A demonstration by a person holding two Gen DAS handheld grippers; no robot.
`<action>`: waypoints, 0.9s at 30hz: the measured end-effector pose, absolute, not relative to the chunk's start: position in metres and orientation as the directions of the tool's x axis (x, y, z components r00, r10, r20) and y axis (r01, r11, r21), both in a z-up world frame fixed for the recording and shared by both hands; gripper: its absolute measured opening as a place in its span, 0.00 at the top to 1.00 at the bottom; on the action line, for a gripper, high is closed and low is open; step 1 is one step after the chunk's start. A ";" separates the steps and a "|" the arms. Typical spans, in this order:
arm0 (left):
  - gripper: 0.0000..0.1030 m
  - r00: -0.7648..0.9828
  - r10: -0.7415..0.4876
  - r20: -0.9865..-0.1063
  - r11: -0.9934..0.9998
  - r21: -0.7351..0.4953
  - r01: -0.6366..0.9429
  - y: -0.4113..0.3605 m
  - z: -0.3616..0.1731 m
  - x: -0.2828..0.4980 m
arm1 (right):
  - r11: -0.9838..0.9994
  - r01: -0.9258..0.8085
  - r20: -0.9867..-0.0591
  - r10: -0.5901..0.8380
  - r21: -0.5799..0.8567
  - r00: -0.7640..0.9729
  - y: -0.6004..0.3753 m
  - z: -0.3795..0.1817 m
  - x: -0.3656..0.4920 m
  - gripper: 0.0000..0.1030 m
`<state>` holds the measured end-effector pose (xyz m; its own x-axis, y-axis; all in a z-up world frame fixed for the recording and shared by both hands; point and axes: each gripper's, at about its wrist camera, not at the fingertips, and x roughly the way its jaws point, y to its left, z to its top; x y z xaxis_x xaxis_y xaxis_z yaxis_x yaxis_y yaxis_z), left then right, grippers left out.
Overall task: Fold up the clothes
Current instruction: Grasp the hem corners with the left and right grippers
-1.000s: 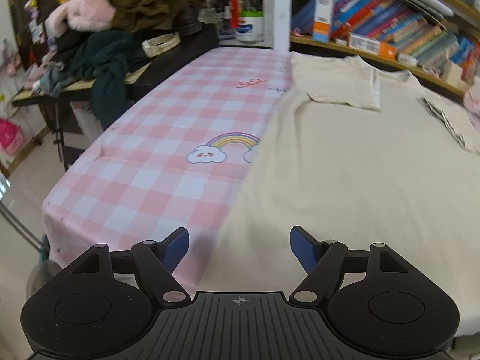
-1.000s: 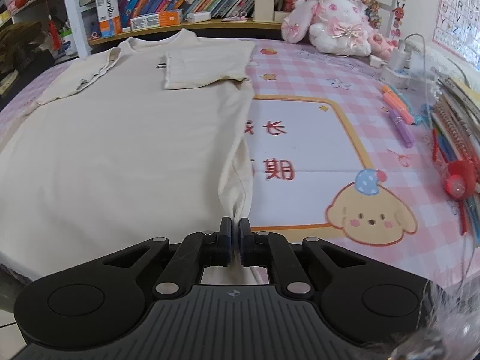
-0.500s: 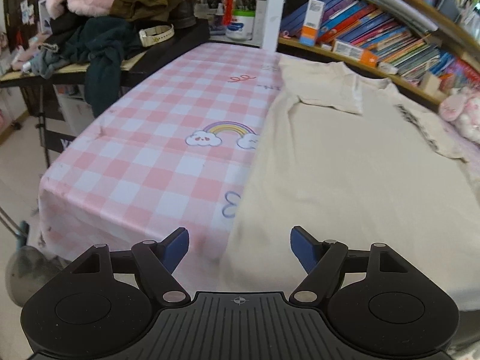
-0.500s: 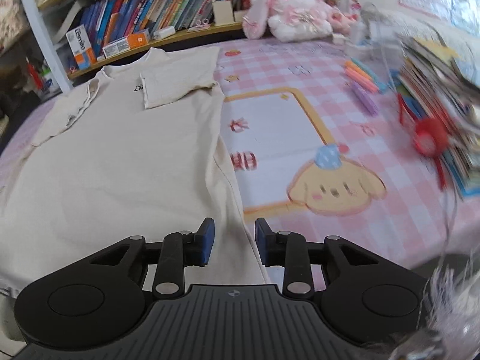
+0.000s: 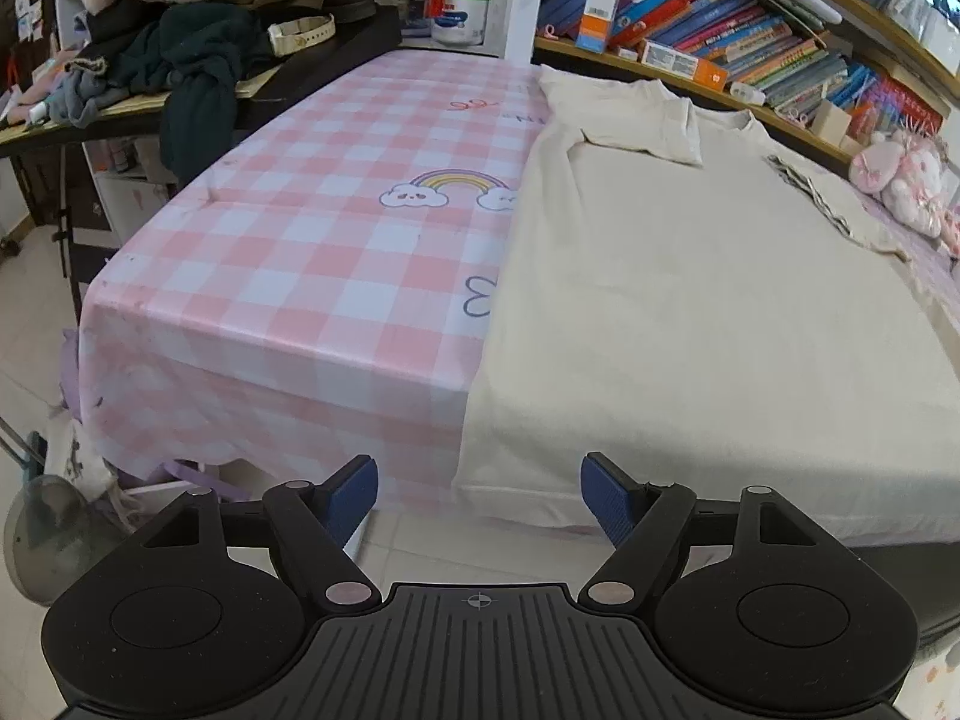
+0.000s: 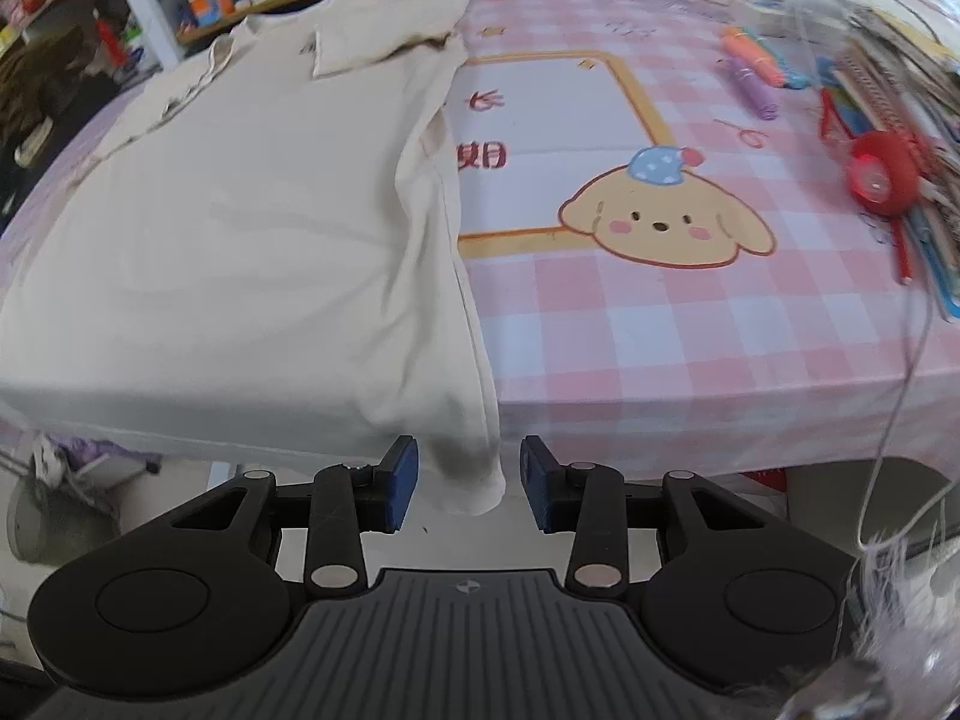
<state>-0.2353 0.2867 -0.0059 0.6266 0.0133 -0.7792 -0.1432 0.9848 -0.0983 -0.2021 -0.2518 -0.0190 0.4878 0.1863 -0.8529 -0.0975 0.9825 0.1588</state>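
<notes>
Ahead of both grippers, one cream T-shirt [image 5: 690,276] lay flat on a table under a pink-and-white checked tablecloth [image 5: 312,252], its hem hanging over the near table edge and both short sleeves folded in onto the chest.

From the left wrist camera, the left gripper [image 5: 479,495] had its two blue pads well apart, with nothing between them; the shirt's lower left corner hung just beyond the gap. To the left of this gripper lay bare tablecloth printed with one rainbow [image 5: 451,189] between two small clouds. Farther off to the left, a dark side table held a heap of clothes [image 5: 180,42]. Only this view showed that heap.

From the right wrist camera, the right gripper [image 6: 468,489] had its jaws opening. The shirt's lower right corner [image 6: 465,468] hung between the pads, touching neither. To the right of this gripper, the cloth showed one cartoon puppy [image 6: 660,222] in a blue cap below an orange-bordered white panel with red Chinese characters, partly hidden by the shirt. Beyond that lay a few pens [image 6: 753,69] and one round red object [image 6: 882,171], seen in this view alone.

Both views showed a row of books [image 5: 720,42] on the shelf past the shirt's collar; their titles were too small to read. A pink plush toy [image 5: 900,180] sat at the far right.
</notes>
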 end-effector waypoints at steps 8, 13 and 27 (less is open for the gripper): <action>0.27 0.617 -0.001 -0.787 0.991 -0.083 -0.104 0.297 -0.011 -0.231 | 0.966 -0.109 -0.858 0.259 0.235 0.443 -0.256 -0.033 -0.187 0.65; 0.38 0.600 -0.023 -0.800 0.991 -0.098 -0.092 0.309 -0.026 -0.218 | 0.969 -0.096 -0.871 0.247 0.228 0.425 -0.251 -0.037 -0.182 0.65; 0.59 0.575 -0.206 -0.792 0.976 -0.209 0.062 0.317 -0.049 -0.194 | 0.979 -0.055 -0.901 0.204 0.198 0.382 -0.242 -0.034 -0.173 0.65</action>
